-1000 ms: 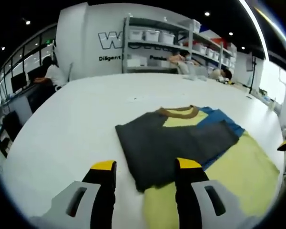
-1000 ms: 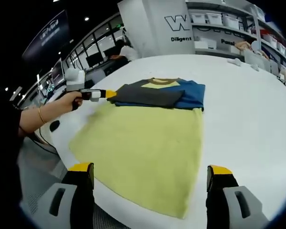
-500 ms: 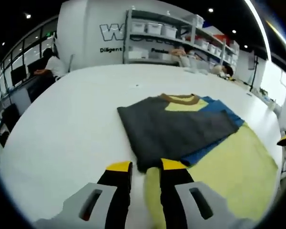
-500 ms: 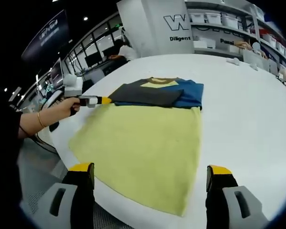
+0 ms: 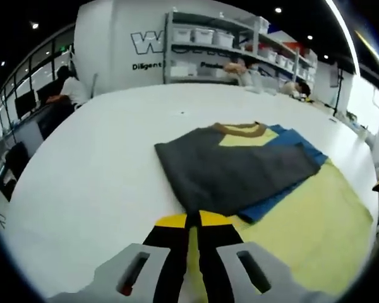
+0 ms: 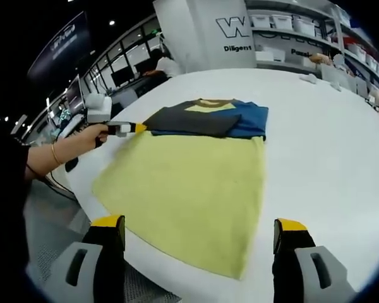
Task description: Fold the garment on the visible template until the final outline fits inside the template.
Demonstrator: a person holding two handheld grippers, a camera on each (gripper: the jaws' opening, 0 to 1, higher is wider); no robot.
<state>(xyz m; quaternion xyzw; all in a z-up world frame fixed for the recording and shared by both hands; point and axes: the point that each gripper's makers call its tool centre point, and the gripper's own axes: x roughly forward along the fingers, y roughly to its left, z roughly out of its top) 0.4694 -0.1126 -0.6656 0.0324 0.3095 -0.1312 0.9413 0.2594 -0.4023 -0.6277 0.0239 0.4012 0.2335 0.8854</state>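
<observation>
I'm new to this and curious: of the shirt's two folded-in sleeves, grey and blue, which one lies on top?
The grey sleeve lies on top; it overlaps the blue sleeve, whose edge peeks out beyond it. The left gripper is shut at the grey sleeve's near corner.

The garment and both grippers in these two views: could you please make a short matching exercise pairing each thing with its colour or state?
Things:
1. left gripper
2. right gripper
3. folded sleeve
4. garment body

Colour or state:
A. yellow-green, spread flat on the white table
B. jaws wide apart, over the near hem
C. dark grey, laid across the chest
D. jaws closed together at the garment's edge

Pairs: 1-D, 2-B, 3-C, 4-A
</observation>
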